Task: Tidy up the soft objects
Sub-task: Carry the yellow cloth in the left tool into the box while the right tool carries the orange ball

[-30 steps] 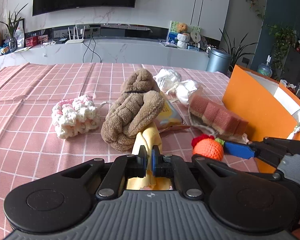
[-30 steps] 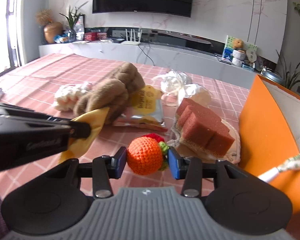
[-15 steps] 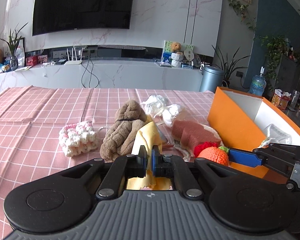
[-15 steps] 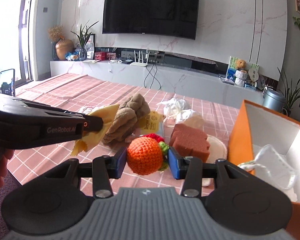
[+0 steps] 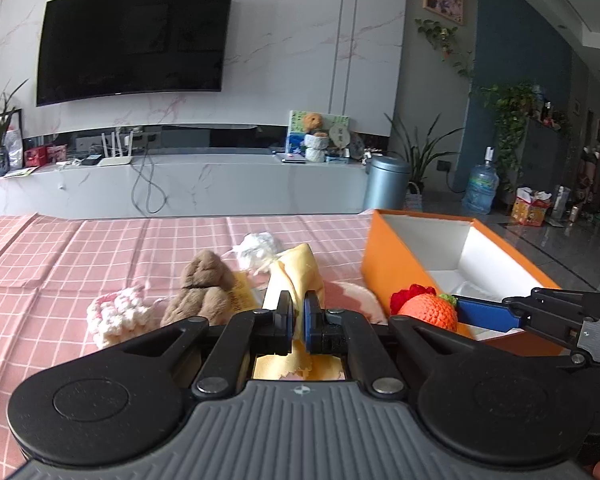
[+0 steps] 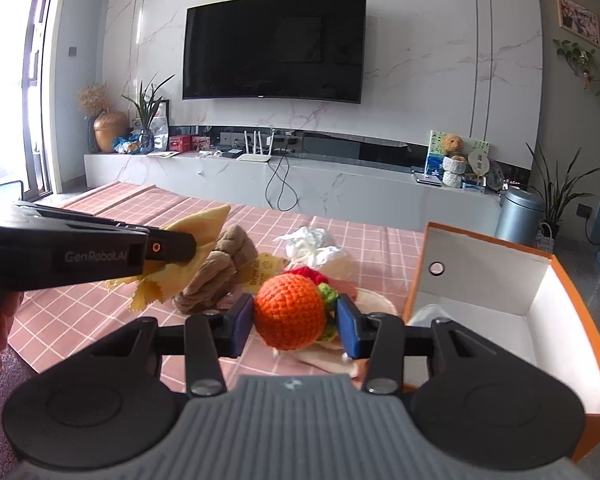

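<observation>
The left gripper (image 5: 296, 318) is clenched on a yellow cloth (image 5: 300, 276), which stands up between its pads and hangs loose below them. The right gripper (image 6: 296, 320) grasps a crocheted orange ball (image 6: 290, 310), pads pressing on both of its sides. Both loads are clear of the checked tablecloth (image 5: 80, 256).

Governing relation: the orange box (image 6: 572, 304) lies at 2 o'clock from the right gripper, open top up, long axis running away from the camera. The right hand is the nearer; in the left wrist view the ball (image 5: 428, 312) already sits at the box's near wall (image 5: 392, 268). The left gripper must cross farther, toward 2 o'clock.

The right wrist view shows the box's white interior and a clear item (image 6: 428, 312) low inside. The left wrist view alone shows the pink-white knit piece (image 5: 118, 314) at 10 o'clock, beside the brown plush (image 5: 204, 290).
</observation>
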Motion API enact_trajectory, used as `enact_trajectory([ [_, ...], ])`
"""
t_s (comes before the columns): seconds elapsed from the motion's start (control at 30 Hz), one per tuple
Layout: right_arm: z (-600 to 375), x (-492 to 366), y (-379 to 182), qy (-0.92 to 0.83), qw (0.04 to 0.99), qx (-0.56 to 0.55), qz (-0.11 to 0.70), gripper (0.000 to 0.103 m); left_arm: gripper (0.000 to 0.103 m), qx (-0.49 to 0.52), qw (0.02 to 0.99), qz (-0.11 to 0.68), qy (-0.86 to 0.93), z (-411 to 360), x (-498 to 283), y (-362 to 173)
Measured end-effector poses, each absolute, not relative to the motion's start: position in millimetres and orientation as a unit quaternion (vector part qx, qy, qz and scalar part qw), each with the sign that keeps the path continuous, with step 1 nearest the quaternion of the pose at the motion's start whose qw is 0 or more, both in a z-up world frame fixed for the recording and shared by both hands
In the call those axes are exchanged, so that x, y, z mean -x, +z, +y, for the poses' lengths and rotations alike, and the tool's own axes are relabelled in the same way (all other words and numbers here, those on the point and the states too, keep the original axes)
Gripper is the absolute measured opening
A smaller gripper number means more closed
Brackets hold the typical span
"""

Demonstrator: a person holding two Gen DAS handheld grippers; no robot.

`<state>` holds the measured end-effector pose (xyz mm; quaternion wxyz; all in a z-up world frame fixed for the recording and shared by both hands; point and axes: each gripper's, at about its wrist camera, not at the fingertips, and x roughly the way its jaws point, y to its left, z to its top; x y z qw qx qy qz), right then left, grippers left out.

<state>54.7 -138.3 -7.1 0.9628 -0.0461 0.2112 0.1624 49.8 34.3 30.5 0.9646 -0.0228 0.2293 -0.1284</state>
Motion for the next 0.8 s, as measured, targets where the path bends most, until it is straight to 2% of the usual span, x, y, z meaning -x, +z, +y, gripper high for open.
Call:
enact_trajectory([
  [0.43, -203.3, -58.2, 27.2, 0.136, 0.966, 0.024, 0.218, 0.044, 0.005, 0.010, 0.949, 0.223, -0.225, -18.6, -77.1, 51.2],
  [0.8, -266.4, -96.1, 44.9, 0.107, 0.958, 0.007, 0.266, 0.044, 0.005, -0.008, 0.922, 0.242, -0.303, -66.6, -127.7, 60.2],
])
